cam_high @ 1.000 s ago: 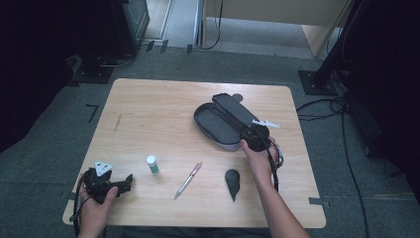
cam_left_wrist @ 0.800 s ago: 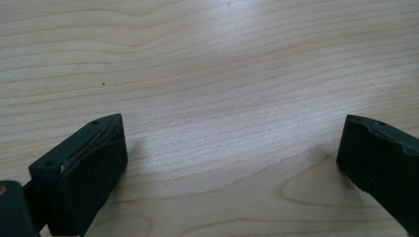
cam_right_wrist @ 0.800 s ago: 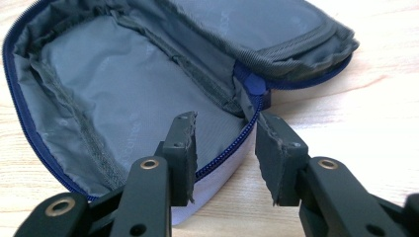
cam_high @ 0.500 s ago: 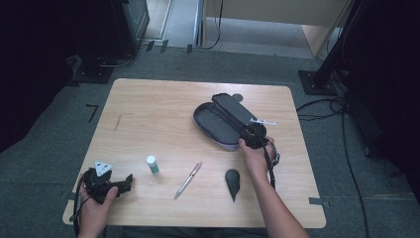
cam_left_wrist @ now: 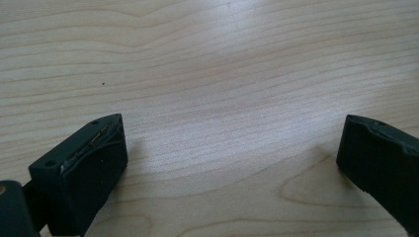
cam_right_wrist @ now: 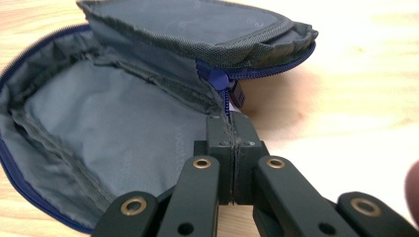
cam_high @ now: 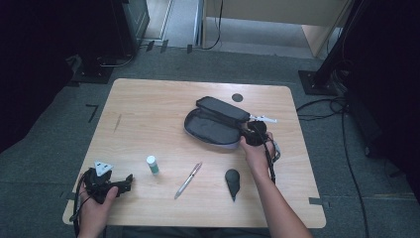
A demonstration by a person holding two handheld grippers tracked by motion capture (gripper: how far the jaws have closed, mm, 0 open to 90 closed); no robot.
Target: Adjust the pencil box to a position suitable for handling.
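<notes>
At the lower left of the high view the left gripper [cam_high: 130, 179] rests on the worktop [cam_high: 148, 109] in the person's hand, where it lay a second ago; its own view shows the jaws standing wide over bare wood with nothing between them. To its right lie a small white bottle with a green base [cam_high: 152, 164], a pen [cam_high: 188, 179] and a black teardrop-shaped object [cam_high: 232, 181], all apart from one another and untouched. Farther up, right of centre, the right gripper [cam_high: 247, 133] sits at the near right end of the open grey pencil case [cam_high: 213, 128]. Its jaws have just been closing and now meet flat. In the right gripper view they pinch the blue zip edge of the case [cam_right_wrist: 228, 106] just below the slider [cam_right_wrist: 217, 79], with the flap folded up beyond. That likely means the grip on the zip end is made, so pulling or steadying the case can begin.
</notes>
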